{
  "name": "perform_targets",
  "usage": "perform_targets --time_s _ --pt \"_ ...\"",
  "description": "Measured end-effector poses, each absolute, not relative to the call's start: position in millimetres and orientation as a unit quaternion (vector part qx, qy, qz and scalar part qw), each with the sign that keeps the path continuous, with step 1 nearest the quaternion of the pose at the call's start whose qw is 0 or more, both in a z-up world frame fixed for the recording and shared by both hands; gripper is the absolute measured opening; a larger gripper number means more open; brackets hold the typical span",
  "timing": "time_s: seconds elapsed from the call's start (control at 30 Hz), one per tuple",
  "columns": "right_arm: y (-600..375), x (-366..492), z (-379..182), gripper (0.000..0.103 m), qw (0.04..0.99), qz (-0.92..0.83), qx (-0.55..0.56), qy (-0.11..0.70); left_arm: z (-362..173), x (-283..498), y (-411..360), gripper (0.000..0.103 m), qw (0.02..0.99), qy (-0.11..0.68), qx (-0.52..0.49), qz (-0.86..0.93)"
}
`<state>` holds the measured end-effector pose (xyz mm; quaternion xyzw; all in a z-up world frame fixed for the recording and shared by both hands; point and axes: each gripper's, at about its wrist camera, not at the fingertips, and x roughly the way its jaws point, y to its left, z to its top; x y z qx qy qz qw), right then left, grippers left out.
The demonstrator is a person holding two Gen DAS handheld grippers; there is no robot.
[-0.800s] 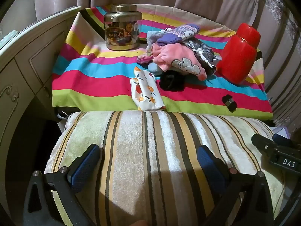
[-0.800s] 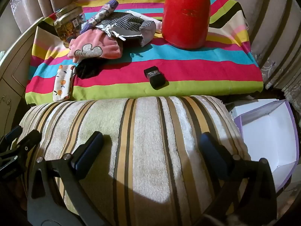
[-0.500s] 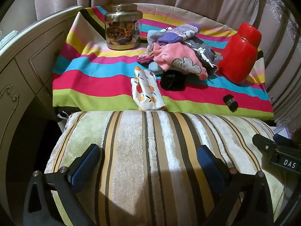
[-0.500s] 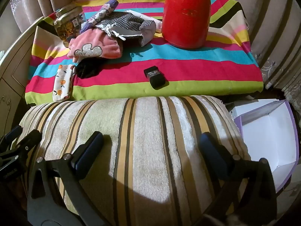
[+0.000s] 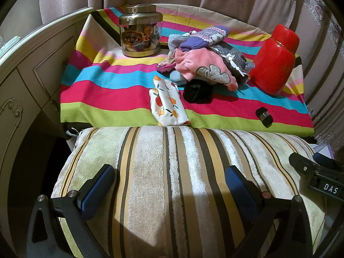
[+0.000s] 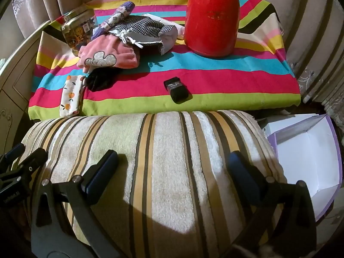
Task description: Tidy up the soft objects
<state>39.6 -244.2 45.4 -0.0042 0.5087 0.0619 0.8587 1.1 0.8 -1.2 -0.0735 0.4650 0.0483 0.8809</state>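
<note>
Clothing heaped on the striped cloth is what the next reach turns on, and it lies straight ahead of both tools, across the cushion.

Left wrist view: the left gripper (image 5: 169,185) hangs above the striped cushion (image 5: 172,172) with its 2 fingers spread as wide as they go and nothing between them. Beyond the cushion's far edge, the fruit-print pouch (image 5: 166,103) is the nearest soft piece, almost dead ahead, its long axis running away from the tool and leaning slightly left at the far end. The pile of clothes (image 5: 204,64) sits further on and a little right, touching the black fabric ball (image 5: 197,91). The right gripper's (image 5: 318,178) body shows at the right edge.

Right wrist view: the right gripper (image 6: 174,165) is likewise fully spread and empty over the same cushion. From here the pile (image 6: 120,47) and the pouch (image 6: 72,95) lie ahead and well to the left, while the red jar (image 6: 211,19) stands ahead. An open white box (image 6: 307,157) sits just to the right.

By these views the left tool seems the more squarely lined up on the pouch.
</note>
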Motion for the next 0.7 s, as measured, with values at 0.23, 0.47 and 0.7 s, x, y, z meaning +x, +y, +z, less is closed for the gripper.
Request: perform_targets --time_s 0.23,0.47,0.7 --pt "-245.2 39.3 45.7 0.103 0.859 0.062 -0.004 0.509 -1.1 1.2 0.6 0.103 0.881 0.465 -0.073 0.048" --pt "-244.9 38.8 45.1 0.103 0.859 0.062 -0.004 0.508 -1.1 1.3 -0.2 0.103 0.881 0.465 -0.073 0.049" --pt "-245.1 38.8 45.1 0.103 0.859 0.062 -0.004 0.508 -1.0 1.4 -0.6 0.103 0.881 0.465 -0.073 0.049"
